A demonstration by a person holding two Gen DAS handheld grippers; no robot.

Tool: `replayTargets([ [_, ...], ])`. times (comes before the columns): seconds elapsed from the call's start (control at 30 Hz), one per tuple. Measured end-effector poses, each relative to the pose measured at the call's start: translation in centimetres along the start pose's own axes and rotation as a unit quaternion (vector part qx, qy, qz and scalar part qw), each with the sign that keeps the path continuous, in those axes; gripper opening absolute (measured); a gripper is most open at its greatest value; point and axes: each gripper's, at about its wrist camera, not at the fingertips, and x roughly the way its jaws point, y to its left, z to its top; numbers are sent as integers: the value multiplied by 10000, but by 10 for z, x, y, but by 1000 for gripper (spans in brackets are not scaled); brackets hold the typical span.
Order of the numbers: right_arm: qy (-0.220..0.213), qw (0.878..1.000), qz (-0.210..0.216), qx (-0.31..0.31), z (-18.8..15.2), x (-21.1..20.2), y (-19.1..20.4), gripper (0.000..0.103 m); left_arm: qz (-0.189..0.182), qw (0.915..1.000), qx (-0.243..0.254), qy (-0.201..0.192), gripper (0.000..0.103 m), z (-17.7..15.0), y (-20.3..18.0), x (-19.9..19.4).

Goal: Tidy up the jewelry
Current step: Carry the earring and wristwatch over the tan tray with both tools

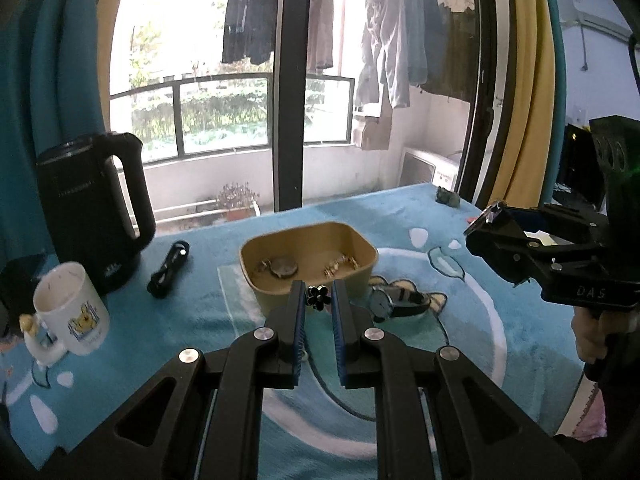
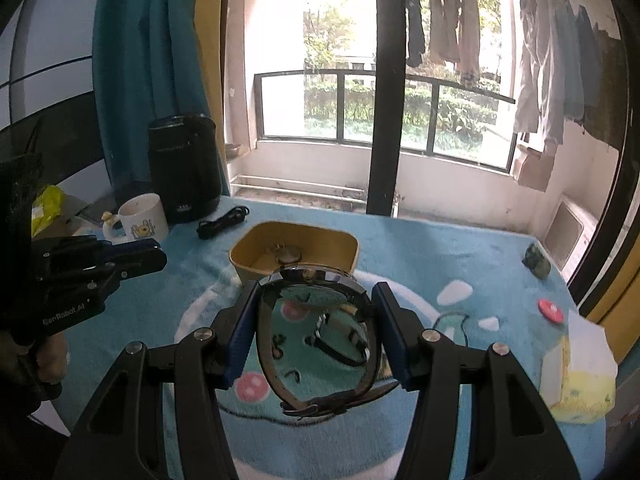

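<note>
A small black flower ring (image 1: 317, 295) is pinched between the tips of the left gripper (image 1: 318, 294), whose fingers are closed right down on it, held up just in front of the tan tray (image 1: 370, 250). A wristwatch (image 2: 316, 320) is clamped by the right gripper (image 2: 316, 300), fingers about half spread, pads pressed on the sides of its looped strap, face toward the tray. A pocket watch (image 1: 284, 267) and some gold bits (image 1: 340, 266) are already sat in the tray. Another watch (image 1: 394, 300) is left lying on the blue table (image 1: 160, 344) just right of the tray. A kettle (image 1: 94, 208), mug (image 1: 72, 308) and black cable (image 1: 170, 268) are parked to the left.
</note>
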Motion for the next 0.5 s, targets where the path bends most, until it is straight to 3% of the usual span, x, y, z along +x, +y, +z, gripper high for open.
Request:
replayTargets([
  [0.5, -83, 9995, 162, -267, 33, 33, 5, 56, 247, 9993, 268, -123, 14, 23, 20, 24],
])
